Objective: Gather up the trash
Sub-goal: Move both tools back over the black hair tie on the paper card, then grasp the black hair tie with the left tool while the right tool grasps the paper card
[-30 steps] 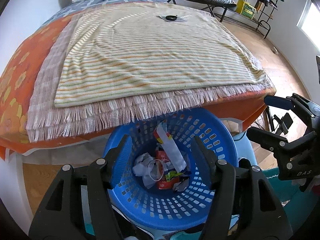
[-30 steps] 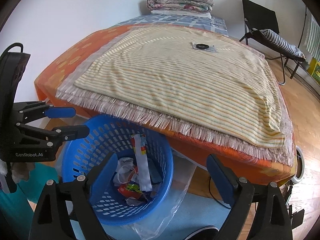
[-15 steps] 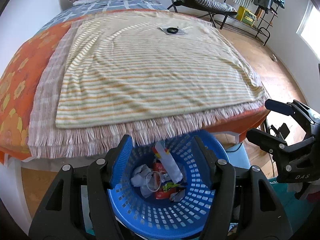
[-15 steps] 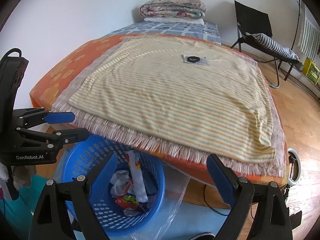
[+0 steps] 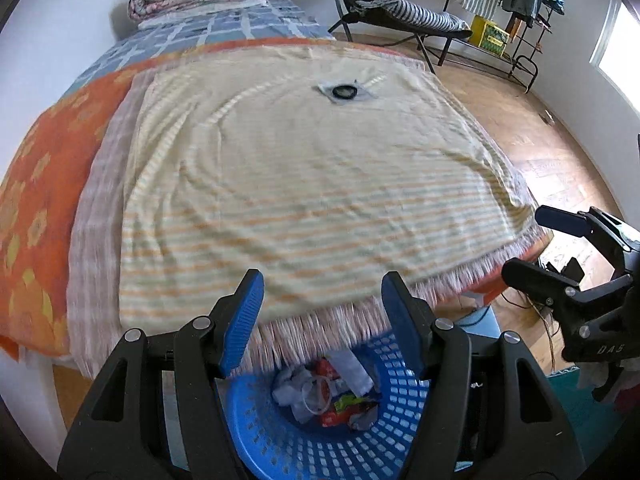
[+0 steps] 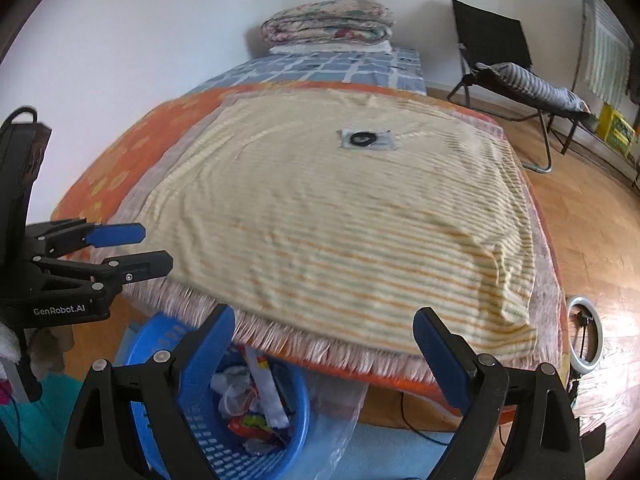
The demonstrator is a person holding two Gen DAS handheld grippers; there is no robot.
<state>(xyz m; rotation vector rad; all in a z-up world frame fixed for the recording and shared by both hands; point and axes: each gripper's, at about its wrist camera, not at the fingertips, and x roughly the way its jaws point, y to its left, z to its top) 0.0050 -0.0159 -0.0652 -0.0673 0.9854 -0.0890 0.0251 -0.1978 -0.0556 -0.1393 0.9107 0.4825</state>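
Left wrist view: the left gripper [image 5: 322, 312] is held with fingers apart and empty over the blue basket [image 5: 280, 440] of trash [image 5: 328, 392] under the bed edge, and the right gripper [image 5: 532, 240] is seen apart and empty too.

A striped fringed blanket [image 5: 304, 200] covers the orange flowered bedspread [image 5: 36, 208], a folded quilt [image 6: 326, 22] lies at the bed's far end, and a black folding chair [image 6: 504, 60] stands far right on the wooden floor [image 6: 592, 220].
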